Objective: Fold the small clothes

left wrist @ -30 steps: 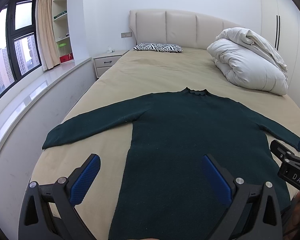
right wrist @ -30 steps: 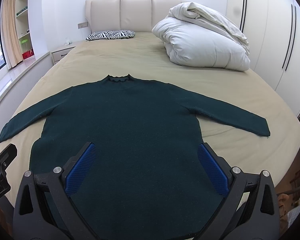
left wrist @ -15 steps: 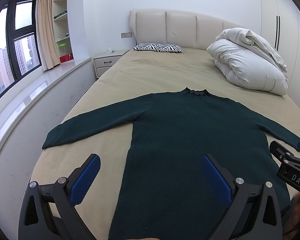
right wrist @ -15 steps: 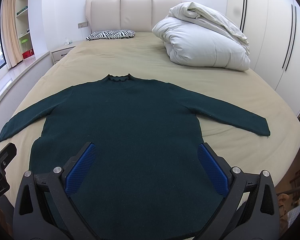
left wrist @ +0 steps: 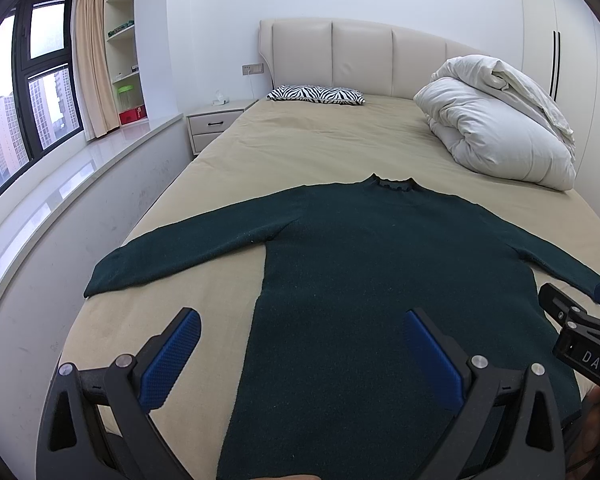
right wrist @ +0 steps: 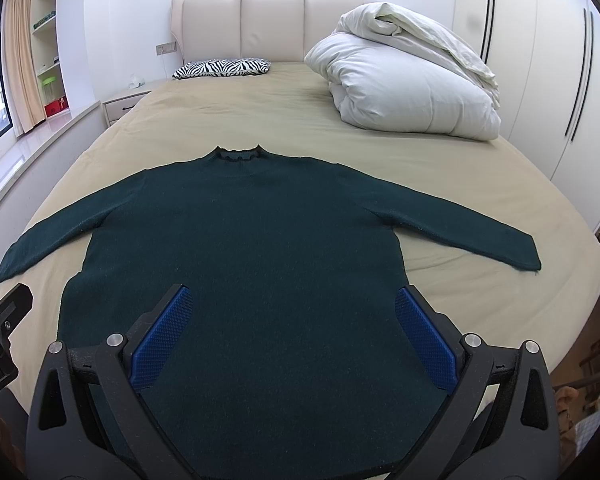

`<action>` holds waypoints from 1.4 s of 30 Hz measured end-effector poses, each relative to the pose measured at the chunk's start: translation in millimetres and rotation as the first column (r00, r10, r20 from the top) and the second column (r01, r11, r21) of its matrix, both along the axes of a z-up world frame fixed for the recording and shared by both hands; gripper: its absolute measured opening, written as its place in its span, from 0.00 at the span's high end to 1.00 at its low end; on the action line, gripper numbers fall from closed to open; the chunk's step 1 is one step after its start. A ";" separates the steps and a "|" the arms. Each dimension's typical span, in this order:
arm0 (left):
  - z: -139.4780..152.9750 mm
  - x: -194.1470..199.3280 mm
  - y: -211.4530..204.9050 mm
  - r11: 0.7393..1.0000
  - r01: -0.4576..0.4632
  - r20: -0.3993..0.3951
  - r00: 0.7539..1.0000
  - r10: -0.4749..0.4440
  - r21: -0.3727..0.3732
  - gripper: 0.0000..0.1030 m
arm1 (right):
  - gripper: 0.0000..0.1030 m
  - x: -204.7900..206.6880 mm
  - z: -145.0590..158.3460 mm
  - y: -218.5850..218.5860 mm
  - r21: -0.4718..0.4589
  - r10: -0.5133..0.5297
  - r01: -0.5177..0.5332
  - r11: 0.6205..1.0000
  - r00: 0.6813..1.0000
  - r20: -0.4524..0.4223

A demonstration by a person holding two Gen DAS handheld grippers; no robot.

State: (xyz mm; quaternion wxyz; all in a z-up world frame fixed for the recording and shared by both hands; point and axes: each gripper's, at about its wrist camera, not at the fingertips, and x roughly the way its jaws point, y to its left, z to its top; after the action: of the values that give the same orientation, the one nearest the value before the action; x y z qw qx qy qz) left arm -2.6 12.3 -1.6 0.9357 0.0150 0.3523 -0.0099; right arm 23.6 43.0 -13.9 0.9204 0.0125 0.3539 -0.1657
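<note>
On a tan-sheeted bed [right wrist: 440, 168], the dark green sweater [right wrist: 268, 248] lies flat near the foot edge, 2 sleeves outspread and nothing folded yet, while the left gripper [left wrist: 300, 354] and right gripper [right wrist: 294, 334] hover wide and empty.

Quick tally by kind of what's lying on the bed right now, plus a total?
Dark green sweater, spread flat, unfolded: 1
Zebra-print pillow: 1
White duvet, bundled: 1
Total: 3
Both grippers, left gripper and right gripper, hover open above the sweater's lower part, holding nothing.
</note>
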 end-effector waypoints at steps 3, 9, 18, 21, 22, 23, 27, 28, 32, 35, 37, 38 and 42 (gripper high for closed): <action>0.0 0.0 0.5 1.000 0.000 -0.001 1.000 0.000 -0.001 0.00 | 0.00 0.0 0.0 0.1 0.000 0.000 0.000 1.000 1.000 0.000; -0.2 -0.1 0.1 1.000 0.000 0.000 1.000 0.000 -0.001 0.00 | 0.00 -1.3 -2.7 0.7 0.000 0.000 0.000 1.000 1.000 -0.002; -0.5 -0.1 0.2 1.000 0.000 -0.002 1.000 0.000 -0.003 0.00 | 0.00 -2.8 -6.5 1.6 0.002 0.000 0.000 1.000 1.000 -0.004; -2.0 -1.3 1.5 1.000 0.002 -0.005 1.000 -0.002 -0.005 0.00 | 0.00 -3.5 -7.8 2.0 0.002 -0.001 0.001 1.000 1.000 -0.006; -2.8 -1.9 1.8 1.000 0.002 -0.006 1.000 -0.002 -0.005 0.00 | 0.00 -3.5 -9.2 2.0 0.003 0.000 0.000 1.000 1.000 -0.008; -3.4 -2.5 2.6 1.000 0.001 -0.008 1.000 -0.001 -0.004 0.00 | 0.00 -3.6 -10.8 1.9 0.004 -0.001 0.001 1.000 1.000 -0.011; -9.9 -4.3 2.3 1.000 0.003 -0.027 1.000 -0.004 -0.013 0.00 | 0.00 -0.1 -16.3 -1.7 0.012 -0.003 0.004 1.000 1.000 -0.019; -11.8 -3.7 2.1 1.000 0.006 -0.038 0.999 -0.007 -0.020 0.00 | 0.00 1.9 -17.5 -3.6 0.015 -0.004 0.004 1.000 1.000 -0.022; -22.8 0.4 5.0 0.998 0.012 -0.093 0.995 -0.018 -0.064 0.00 | 0.00 3.3 -21.0 -26.9 0.050 -0.022 0.023 0.998 1.000 -0.020; -29.7 1.0 3.5 0.997 0.024 -0.113 0.993 -0.032 -0.072 0.00 | 0.00 -1.4 -25.0 -66.9 0.113 -0.073 0.071 0.991 0.997 0.010; -32.9 2.4 0.8 0.997 0.026 -0.117 0.993 -0.034 -0.072 0.00 | 0.00 -7.0 -29.9 -111.1 0.197 -0.125 0.117 0.973 0.992 0.029; -34.2 2.6 -1.7 0.997 0.029 -0.113 0.993 -0.037 -0.070 0.00 | 0.00 -11.1 -33.0 -136.5 0.245 -0.160 0.145 0.959 0.986 0.041; -39.7 13.7 -15.5 0.997 0.060 -0.120 0.991 -0.065 -0.048 0.00 | 0.00 -36.7 -51.7 -254.6 0.467 -0.361 0.287 0.836 0.929 0.076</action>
State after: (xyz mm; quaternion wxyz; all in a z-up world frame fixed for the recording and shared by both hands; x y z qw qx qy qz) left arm 11.2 -3.2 -41.3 0.9119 0.0047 0.4076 -0.0478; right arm -13.1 -211.5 -65.6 0.8763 0.2973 0.2999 -0.2319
